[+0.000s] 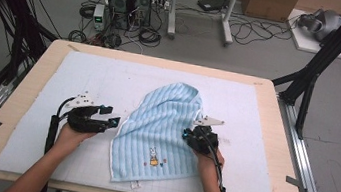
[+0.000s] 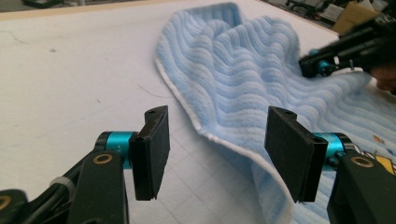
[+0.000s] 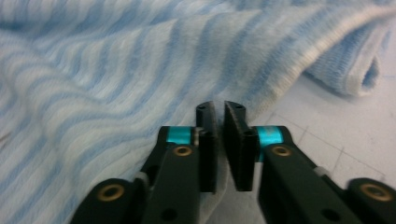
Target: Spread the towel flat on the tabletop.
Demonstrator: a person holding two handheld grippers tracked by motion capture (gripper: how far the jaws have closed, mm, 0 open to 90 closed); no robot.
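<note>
On white mat [image 1: 28,121], towel [image 1: 161,130] lies between both tongs.

A light blue towel [image 1: 161,132] with raised ribs running along its length is seen in the middle of the high view, spread over the lower centre of the frame. It is folded and rumpled rather than flat: its upper part is drawn up into a rounded hump toward the upper centre, while its lower part lies wider and flatter toward the bottom of the frame. A white border is seen along its left edge. A small embroidered rabbit in yellow is shown near the lower middle. In the right gripper view its edge is rolled over into a thick fold at the upper right.
</note>
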